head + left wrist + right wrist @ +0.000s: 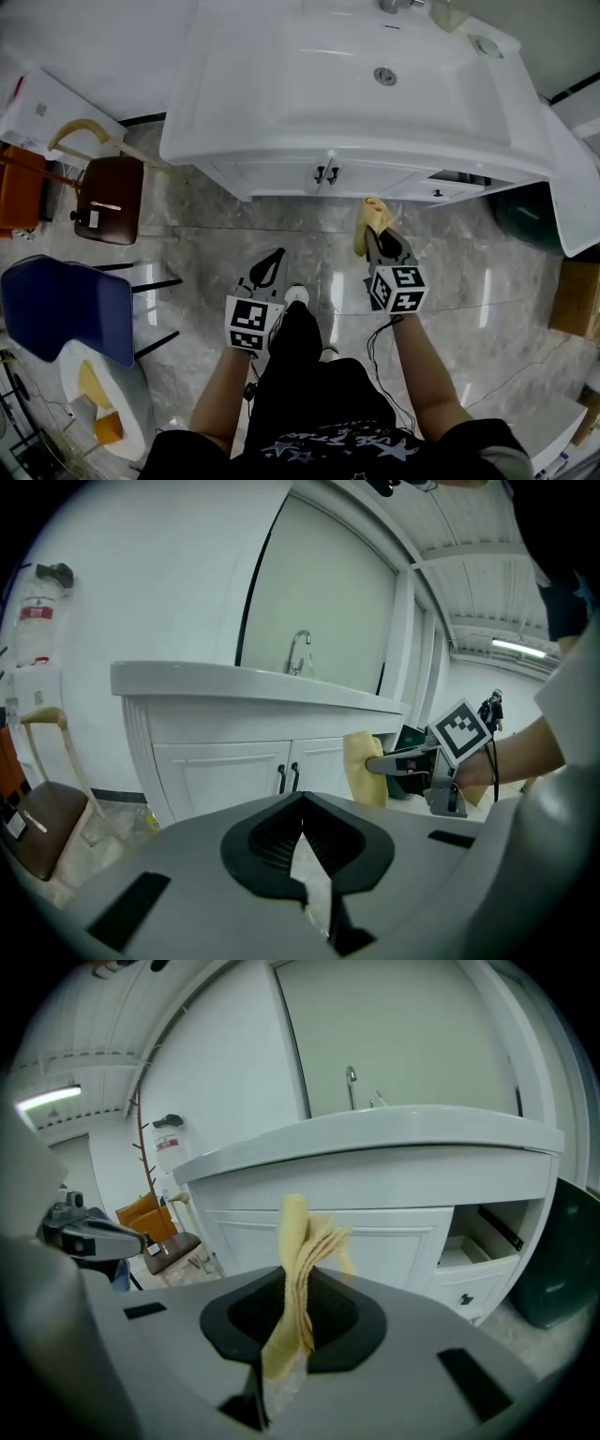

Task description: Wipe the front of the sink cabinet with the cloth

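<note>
The white sink cabinet (281, 175) stands in front of me, its two doors closed, with black handles (325, 173) at the middle. My right gripper (384, 242) is shut on a folded yellow cloth (372, 221), which sticks up out of the jaws a short way off the cabinet front, not touching it. The right gripper view shows the cloth (296, 1260) pinched in the right gripper (286, 1327) before the door panels (394, 1241). My left gripper (268, 266) hangs lower left, shut and empty. The left gripper (302, 829) faces the doors (234, 771) and the cloth (362, 767).
A drawer (457, 178) at the cabinet's right stands open. A dark green bin (525, 217) sits to the right of the cabinet, with a cardboard box (574, 298) further right. On the left are a brown stool (108, 199), an orange chair (19, 187) and a blue chair (66, 305).
</note>
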`<state>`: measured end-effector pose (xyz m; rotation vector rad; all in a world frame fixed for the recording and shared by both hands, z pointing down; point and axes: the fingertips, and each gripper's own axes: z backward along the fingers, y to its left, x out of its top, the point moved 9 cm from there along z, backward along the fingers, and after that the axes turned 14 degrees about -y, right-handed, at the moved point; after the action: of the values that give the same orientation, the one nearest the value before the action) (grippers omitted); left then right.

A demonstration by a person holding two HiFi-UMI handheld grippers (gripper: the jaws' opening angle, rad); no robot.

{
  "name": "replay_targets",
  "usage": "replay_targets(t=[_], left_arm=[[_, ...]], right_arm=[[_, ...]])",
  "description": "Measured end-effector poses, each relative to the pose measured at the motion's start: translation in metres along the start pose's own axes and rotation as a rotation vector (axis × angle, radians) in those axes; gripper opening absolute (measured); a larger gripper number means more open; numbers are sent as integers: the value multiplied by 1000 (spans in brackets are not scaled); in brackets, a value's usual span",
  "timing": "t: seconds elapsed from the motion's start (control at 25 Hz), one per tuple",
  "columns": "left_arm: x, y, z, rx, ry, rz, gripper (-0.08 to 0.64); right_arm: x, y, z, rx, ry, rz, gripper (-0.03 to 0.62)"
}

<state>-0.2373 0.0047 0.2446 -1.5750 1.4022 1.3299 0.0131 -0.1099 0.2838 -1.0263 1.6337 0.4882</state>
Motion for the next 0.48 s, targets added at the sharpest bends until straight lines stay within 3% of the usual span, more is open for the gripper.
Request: replay_targets(t=[0.24, 0.48], left_arm=[[-62, 13, -24, 33, -107, 14, 17], [-97, 46, -62, 62, -183, -43, 17]], right_arm=[[-51, -29, -27, 30, -121, -6, 61], [-71, -44, -70, 101, -288, 3, 61]])
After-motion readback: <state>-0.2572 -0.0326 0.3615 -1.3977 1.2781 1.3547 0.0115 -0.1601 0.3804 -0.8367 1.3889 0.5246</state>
